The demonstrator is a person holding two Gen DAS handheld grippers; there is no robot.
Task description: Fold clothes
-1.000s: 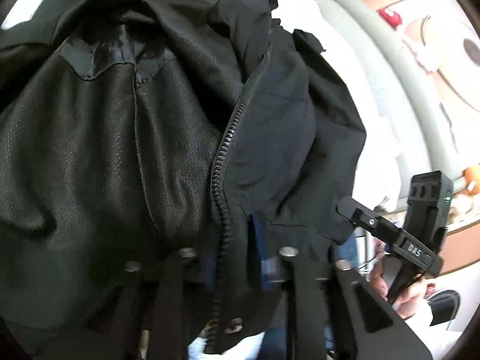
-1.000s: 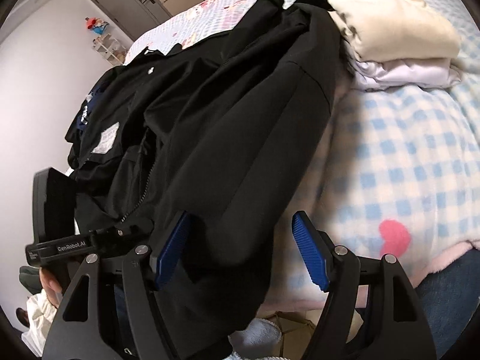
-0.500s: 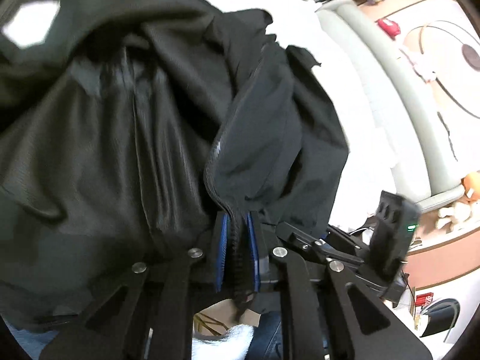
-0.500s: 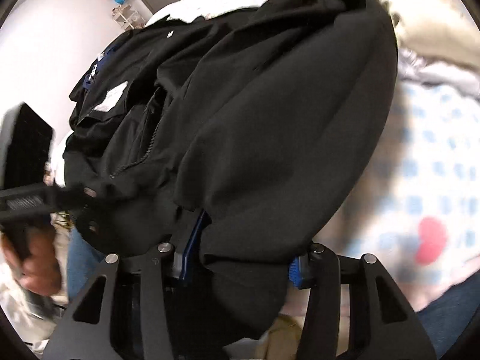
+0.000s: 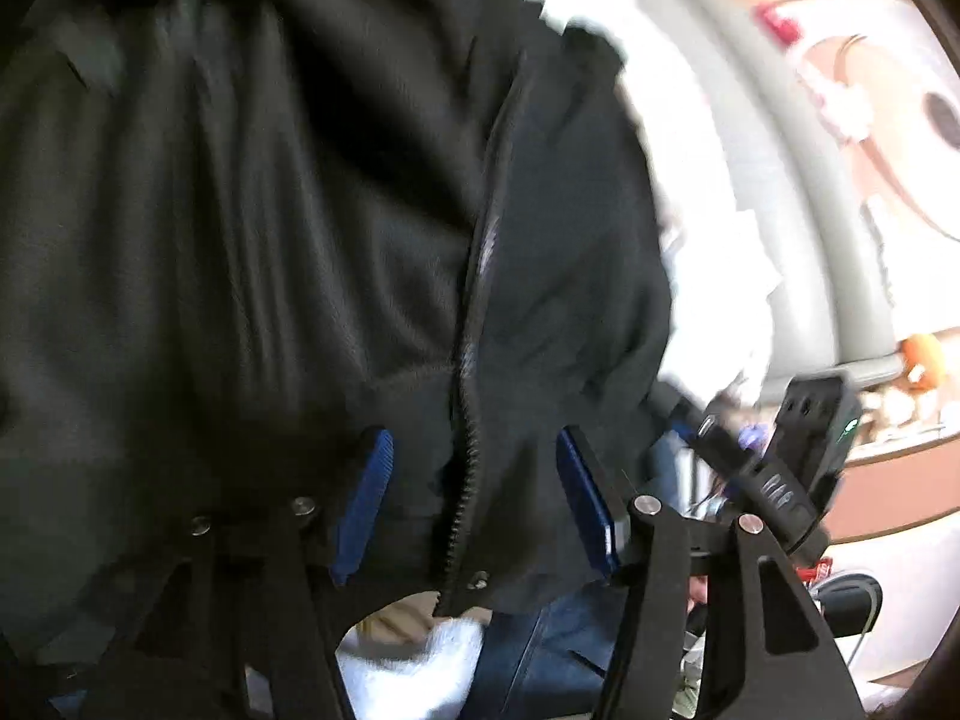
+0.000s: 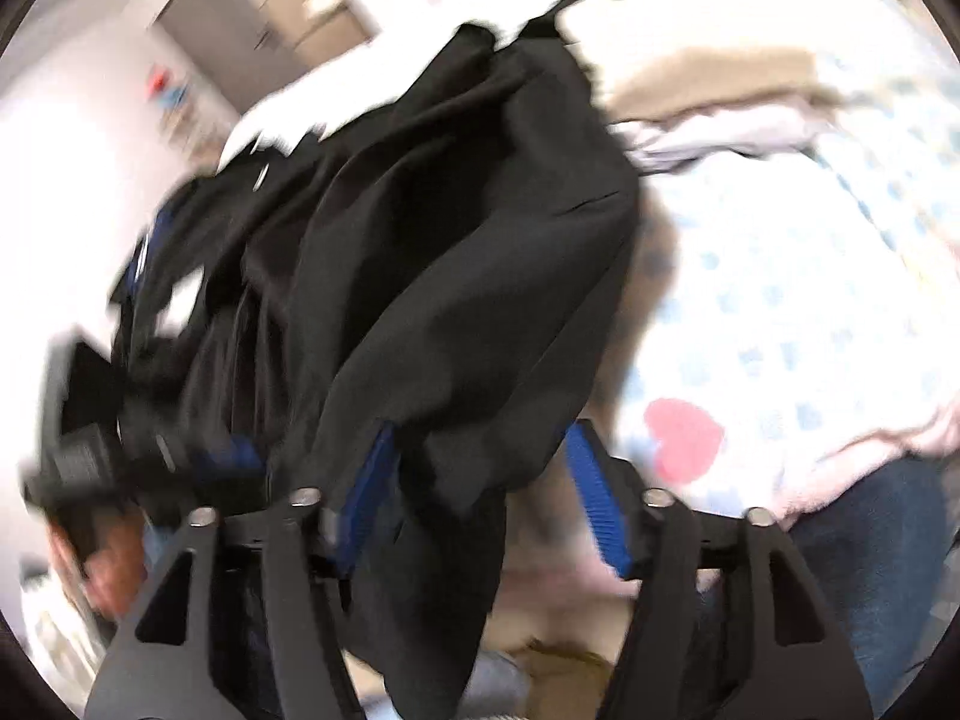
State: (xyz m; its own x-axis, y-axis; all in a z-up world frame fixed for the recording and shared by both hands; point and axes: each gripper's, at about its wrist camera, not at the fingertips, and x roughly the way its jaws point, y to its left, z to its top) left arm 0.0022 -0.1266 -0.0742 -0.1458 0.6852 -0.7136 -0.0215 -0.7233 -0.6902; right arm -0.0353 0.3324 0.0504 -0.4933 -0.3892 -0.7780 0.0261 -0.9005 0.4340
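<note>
Half a second back both grippers were clamped on the jacket; both sets of jaws now stand wide apart, blue pads showing on either side of loose cloth. On the left wrist view the left gripper (image 5: pixel 474 501) has its pads spread with the jacket (image 5: pixel 300 210) draped between them, and the zipper (image 5: pixel 474 360) runs down from the upper middle to the hem, which hangs just short of the gripper's base. Whether the cloth touches either pad cannot be told through the blur. The mesh lining fills the left of that view, and the smoother outer shell lies to the right of the zipper. Below the hem show a white sock or cloth (image 5: pixel 414 666) and blue jeans (image 5: pixel 540 654). At the right edge the right gripper (image 5: pixel 774 480) appears from the side, close to the jacket's hem, and beyond it a grey padded rail (image 5: pixel 774 138) curves upward. On the right wrist view the right gripper (image 6: pixel 480 498) is likewise open, a fold of the jacket (image 6: pixel 456 252) hanging down between its pads and past them. The garment spills off the edge of a bed with a blue-checked cover (image 6: pixel 798 276) bearing a pink heart (image 6: pixel 684 438). A cream pile of clothes (image 6: pixel 714 90) lies on the bed past the jacket. At the lower left the left gripper (image 6: pixel 204 456) and the hand (image 6: pixel 114 570) holding it are smeared by motion.
</note>
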